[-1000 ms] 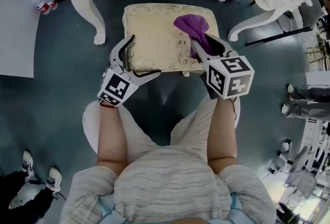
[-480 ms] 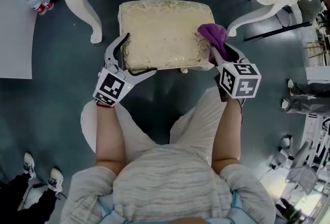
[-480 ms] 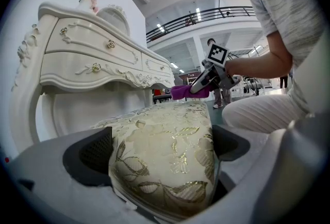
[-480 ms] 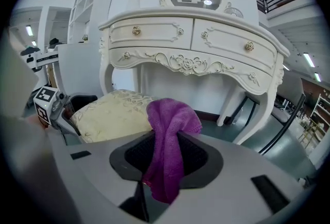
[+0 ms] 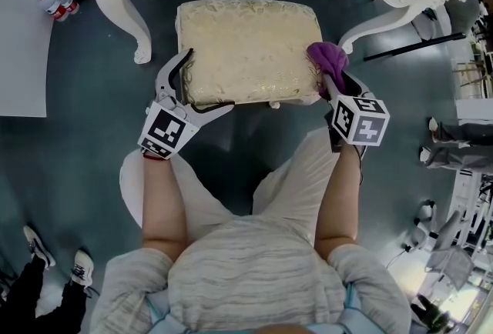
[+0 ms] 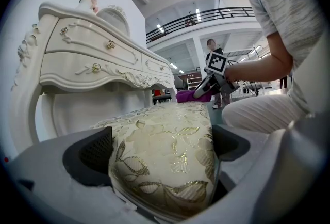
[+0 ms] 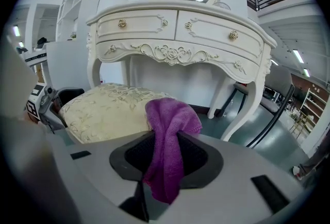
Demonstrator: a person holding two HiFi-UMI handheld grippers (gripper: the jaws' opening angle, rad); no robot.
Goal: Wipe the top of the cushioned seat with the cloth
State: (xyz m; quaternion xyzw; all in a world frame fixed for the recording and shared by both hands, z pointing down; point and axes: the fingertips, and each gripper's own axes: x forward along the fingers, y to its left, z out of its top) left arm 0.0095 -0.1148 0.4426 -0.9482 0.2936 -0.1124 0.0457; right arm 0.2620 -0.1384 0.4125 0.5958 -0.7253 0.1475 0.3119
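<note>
cream brocade fills the left tongs (image 5: 209,80): their jaws straddle the near left corner of the cushioned seat (image 5: 246,44), pads touching the padding on both sides, with the left forearm (image 5: 163,194) stretched forward. the seat looks soft and springy over a firm frame, so i judge that corner a sound place to steady it. at the seat's right edge, near the front corner, sits the purple cloth (image 5: 327,57), a light, limp terry likely to drag rather than slide. the right tongs (image 5: 333,80) pinch a bunched fold of it, right forearm (image 5: 339,194) straight behind.
</note>
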